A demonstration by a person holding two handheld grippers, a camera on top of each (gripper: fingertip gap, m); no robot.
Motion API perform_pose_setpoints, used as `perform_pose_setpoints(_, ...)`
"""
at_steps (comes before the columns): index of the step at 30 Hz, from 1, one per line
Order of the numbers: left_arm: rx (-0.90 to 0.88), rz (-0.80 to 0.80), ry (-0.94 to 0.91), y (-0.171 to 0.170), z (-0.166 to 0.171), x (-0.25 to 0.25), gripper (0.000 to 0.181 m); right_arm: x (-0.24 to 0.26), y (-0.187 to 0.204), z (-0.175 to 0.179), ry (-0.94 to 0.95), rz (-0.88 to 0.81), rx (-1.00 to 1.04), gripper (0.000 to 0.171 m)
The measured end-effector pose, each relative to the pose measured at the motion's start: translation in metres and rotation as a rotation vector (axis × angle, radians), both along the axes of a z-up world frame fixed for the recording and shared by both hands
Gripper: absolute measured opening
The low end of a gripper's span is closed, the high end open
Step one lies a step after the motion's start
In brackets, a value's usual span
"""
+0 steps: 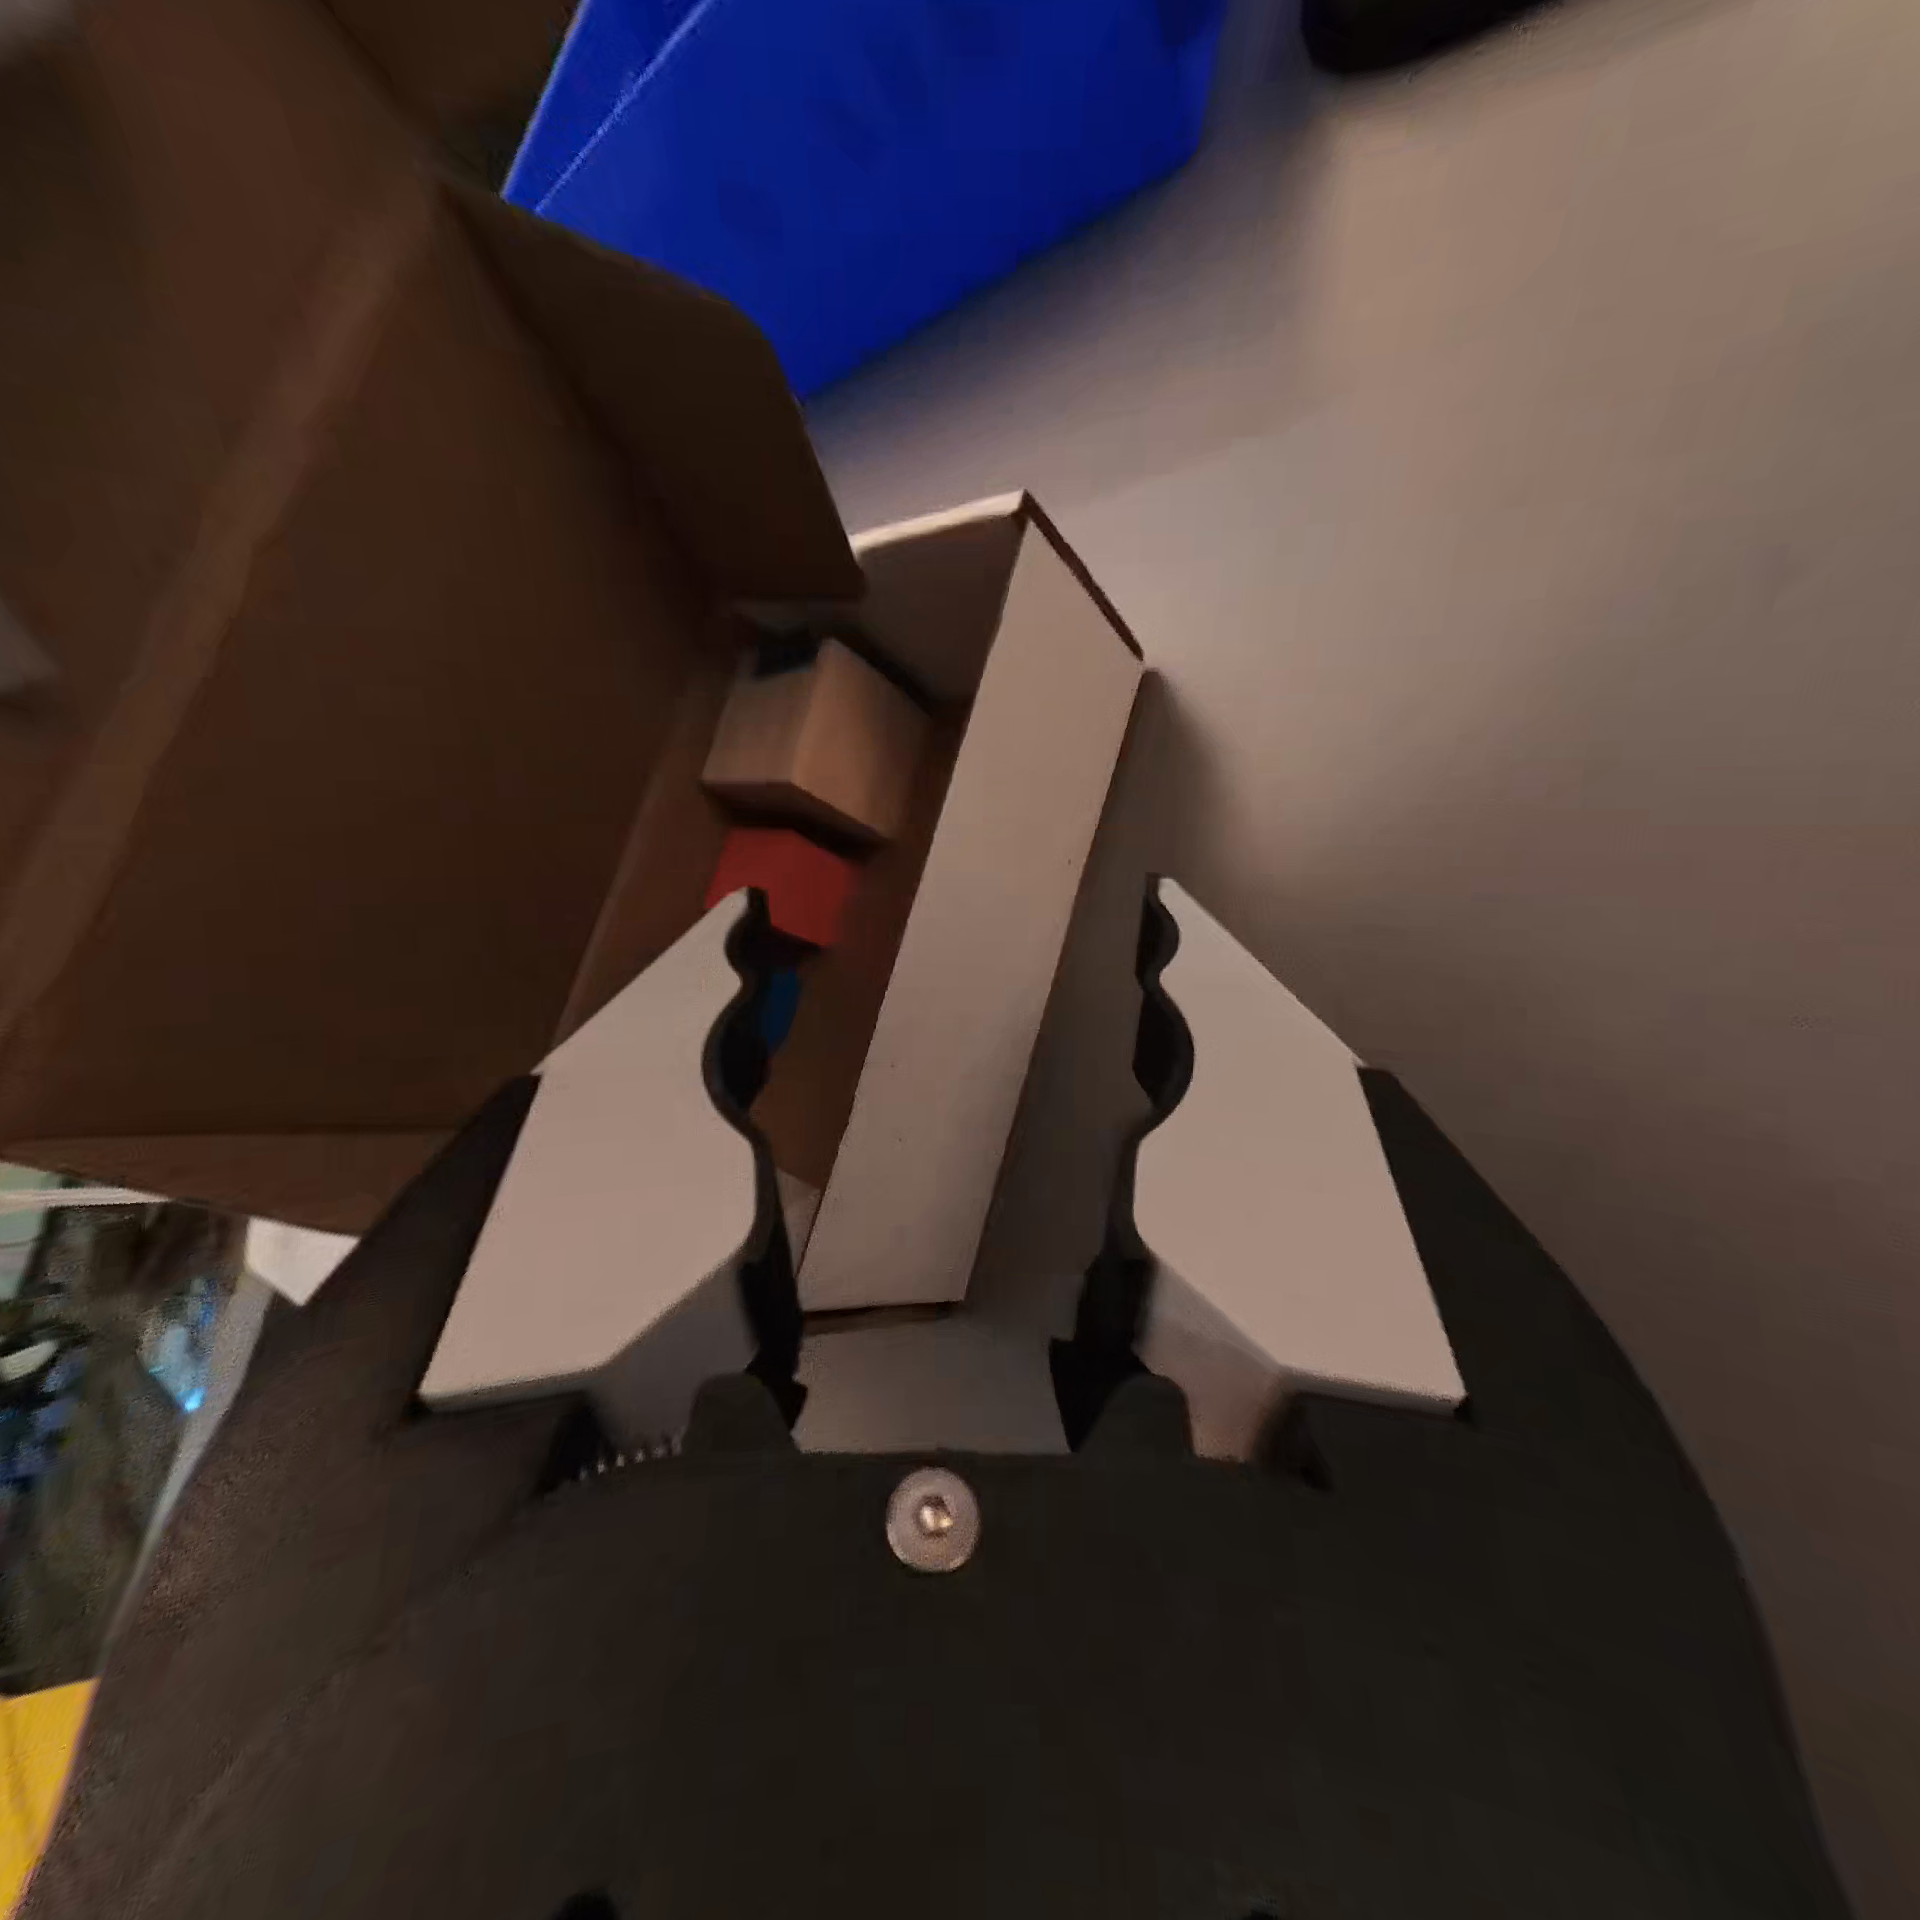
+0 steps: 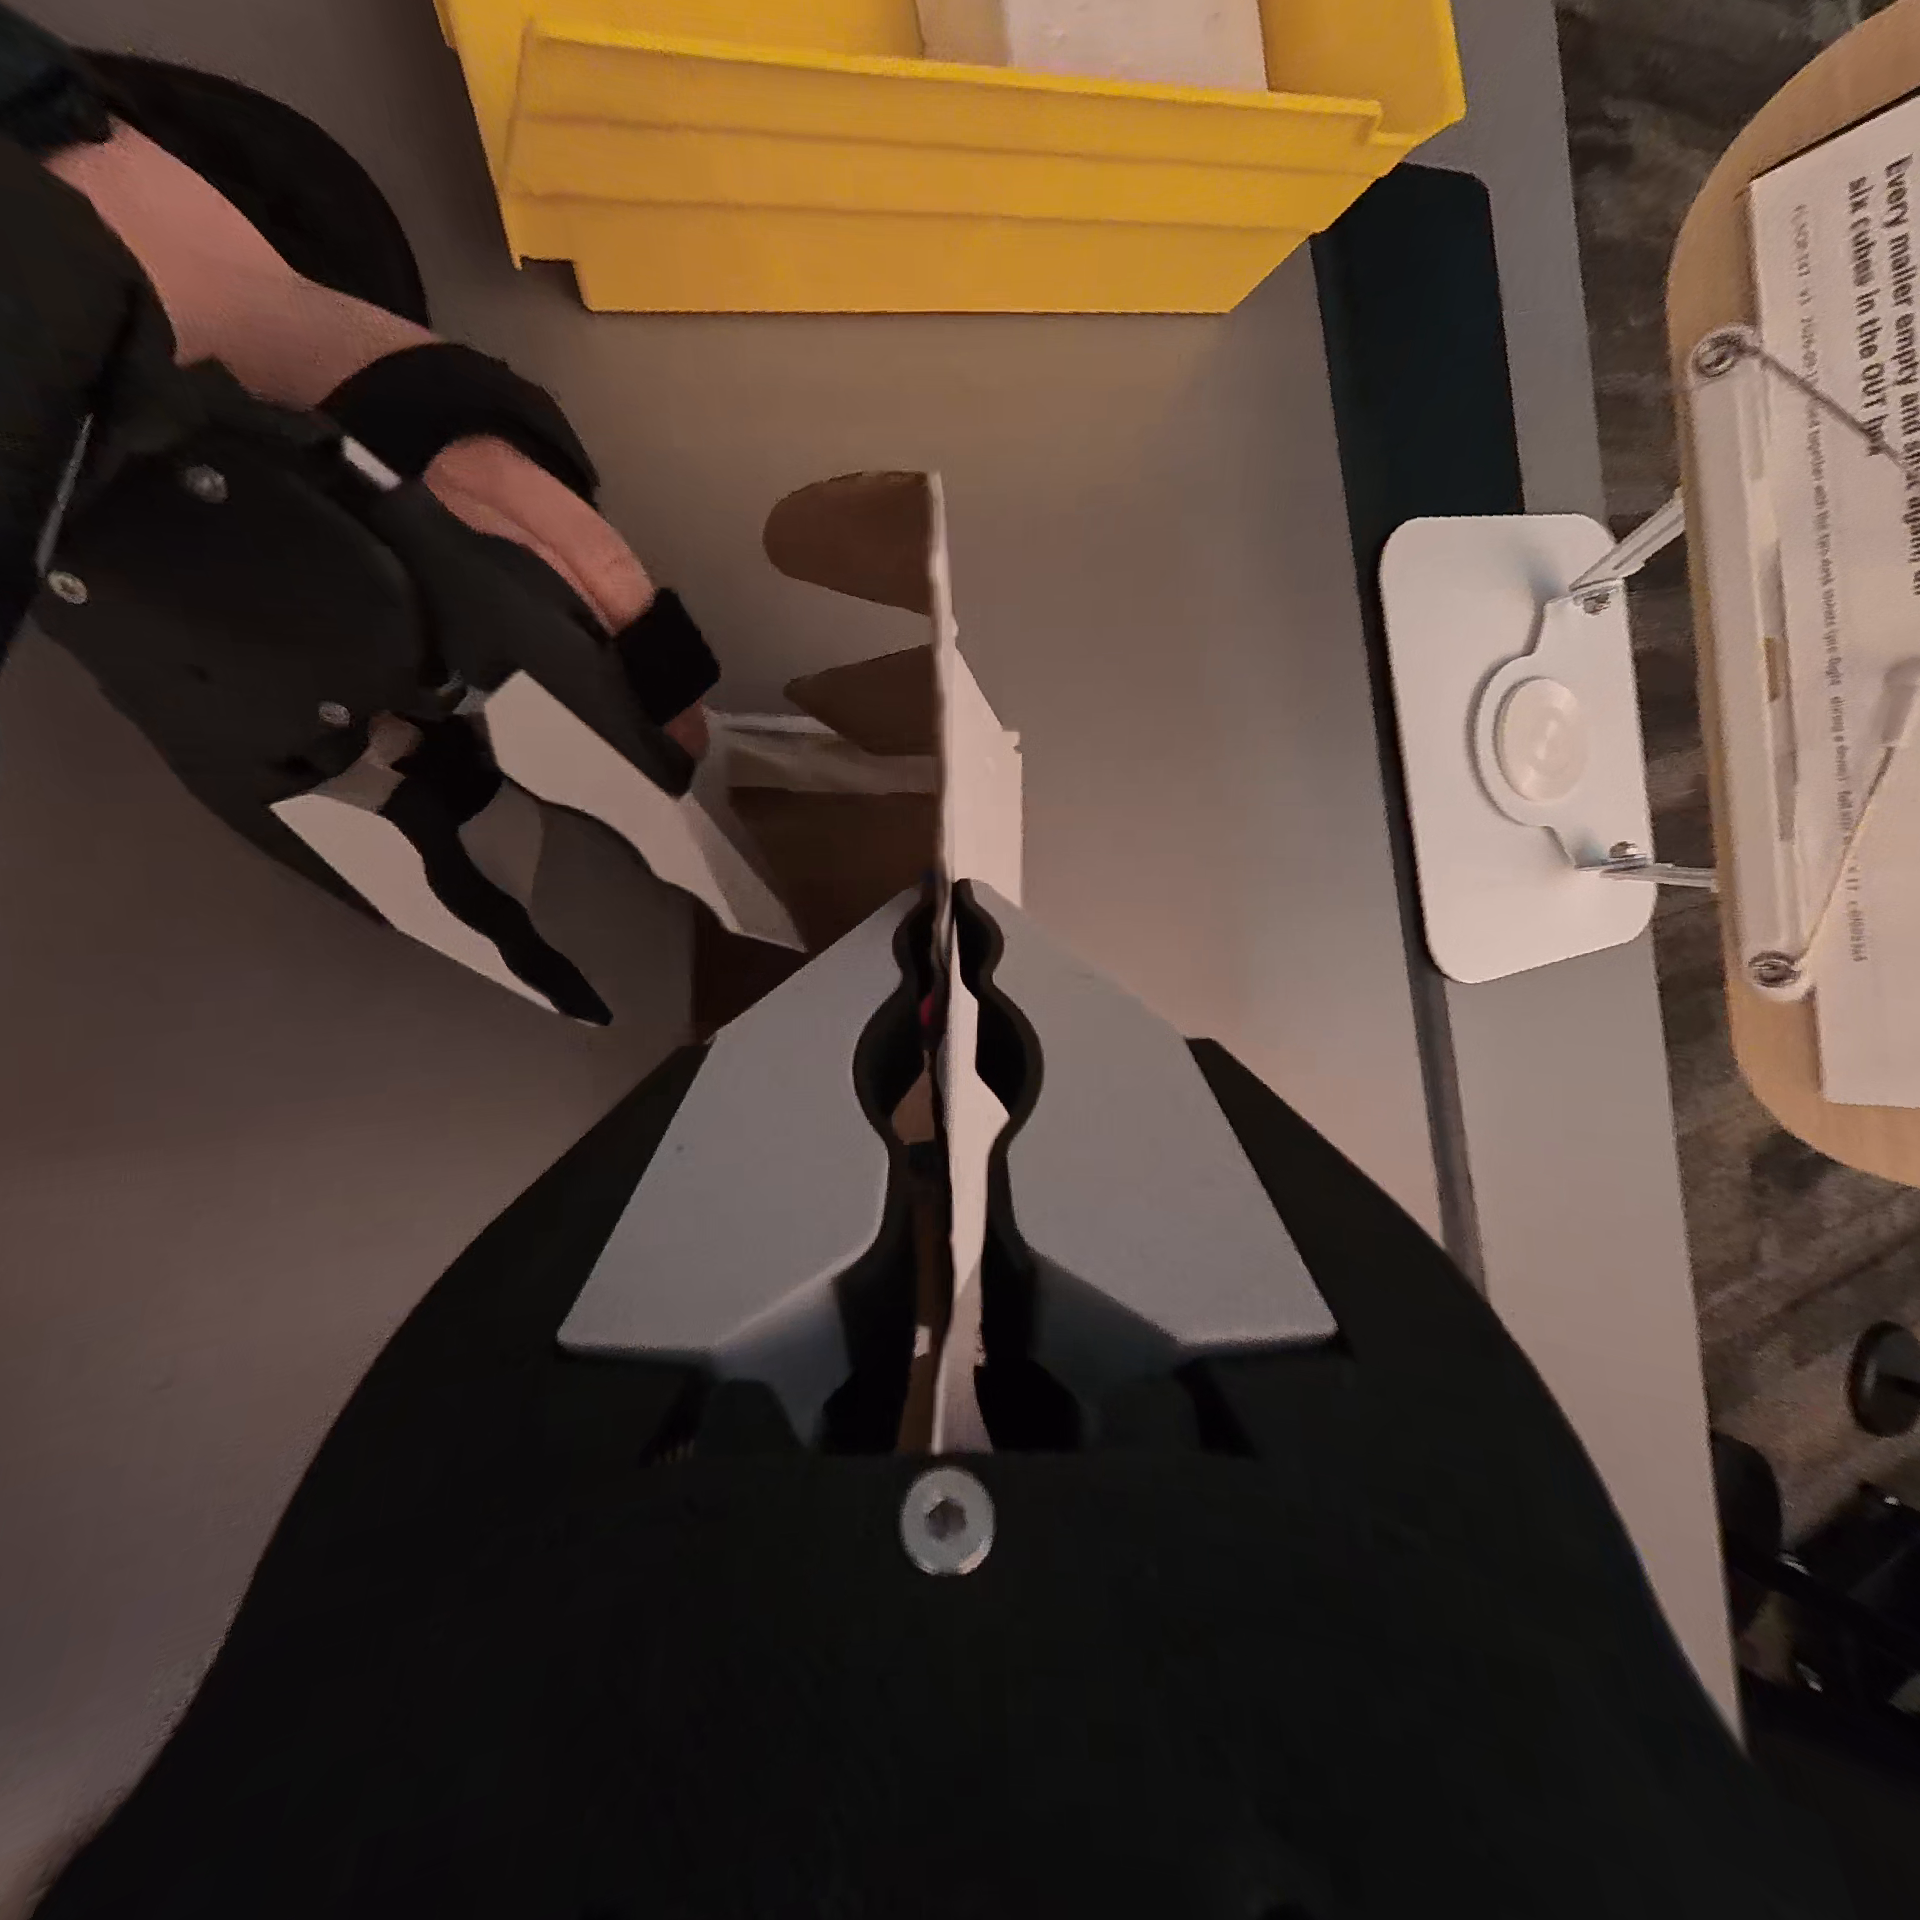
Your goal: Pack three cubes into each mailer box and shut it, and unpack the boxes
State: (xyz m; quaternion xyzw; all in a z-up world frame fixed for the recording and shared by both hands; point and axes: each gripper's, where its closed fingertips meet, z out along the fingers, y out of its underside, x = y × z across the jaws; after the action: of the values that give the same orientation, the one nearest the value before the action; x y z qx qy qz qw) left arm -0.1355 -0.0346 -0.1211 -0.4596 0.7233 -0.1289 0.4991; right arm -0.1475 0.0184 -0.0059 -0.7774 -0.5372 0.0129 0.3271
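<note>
While the right gripper pinches the mailer box lid upright and the left gripper gapes wide, three cubes appear packed, closing remains.

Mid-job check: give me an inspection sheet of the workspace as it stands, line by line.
Surface: grey table, bare around the box.
Job's things: open mailer box, wooden cube, red cube and a blue one partly hidden inside.
Clutter: yellow bin, blue bin, white stand holding a clipboard.
Grippers: left gripper open astride the box wall; right gripper shut on the box lid.
Cables: nothing seen.
Surroundings: dark patterned floor.
</note>
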Motion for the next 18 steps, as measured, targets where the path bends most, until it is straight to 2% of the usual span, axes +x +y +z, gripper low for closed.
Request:
perform_pose_setpoints(5,0.078,-0.037,-0.003,-0.009,0.003,0.000,0.039,0.019,0.046,0.015,-0.109,-0.016,0.119,0.001)
perform_pose_setpoints(8,0.082,-0.029,0.009,-0.011,0.001,-0.001,0.041,0.035,0.087,0.004,-0.185,-0.058,0.126,0.001)
perform_pose_setpoints(12,0.107,-0.021,0.026,-0.008,-0.001,-0.002,0.042,0.055,0.129,-0.037,-0.297,-0.083,0.085,0.001)
perform_pose_setpoints(16,0.115,-0.011,0.015,-0.007,0.000,-0.001,0.046,0.064,0.145,-0.082,-0.331,-0.095,0.005,0.004)
perform_pose_setpoints(18,0.119,0.001,0.009,-0.005,0.000,0.000,0.047,0.068,0.151,-0.092,-0.334,-0.115,0.008,0.012)
